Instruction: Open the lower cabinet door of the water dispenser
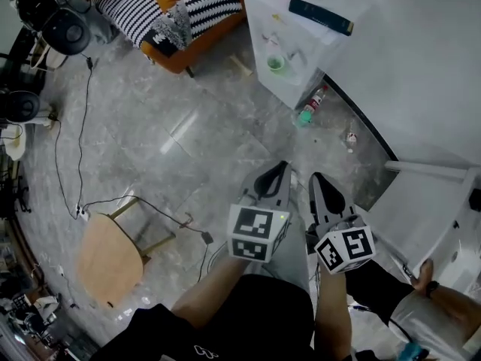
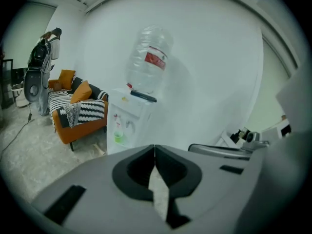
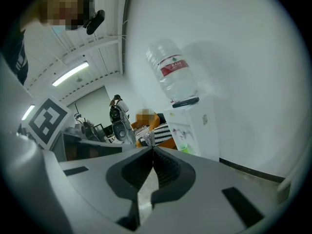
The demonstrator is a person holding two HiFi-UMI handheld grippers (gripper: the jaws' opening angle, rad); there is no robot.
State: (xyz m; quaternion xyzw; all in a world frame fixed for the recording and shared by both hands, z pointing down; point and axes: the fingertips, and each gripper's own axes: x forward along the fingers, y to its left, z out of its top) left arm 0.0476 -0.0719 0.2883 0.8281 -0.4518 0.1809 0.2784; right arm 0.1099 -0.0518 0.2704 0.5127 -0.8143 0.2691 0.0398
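The white water dispenser (image 1: 289,32) stands against the wall at the top right of the head view, with a green cup (image 1: 276,64) in its tap recess. Its upturned clear bottle (image 2: 148,60) with a red label shows in both gripper views. The lower front of the dispenser (image 2: 116,143) is partly hidden behind the left gripper's body. My left gripper (image 1: 279,168) and right gripper (image 1: 317,179) are side by side over the floor, well short of the dispenser (image 3: 192,130) and pointing toward it. Both are shut with nothing between the jaws.
An orange sofa (image 1: 180,13) with striped cushions sits left of the dispenser. A small bottle (image 1: 310,107) lies on the floor at its base. A wooden stool (image 1: 109,258) and cables (image 1: 83,149) lie to my left; white furniture (image 1: 436,194) and another person's hand (image 1: 425,277) are at right.
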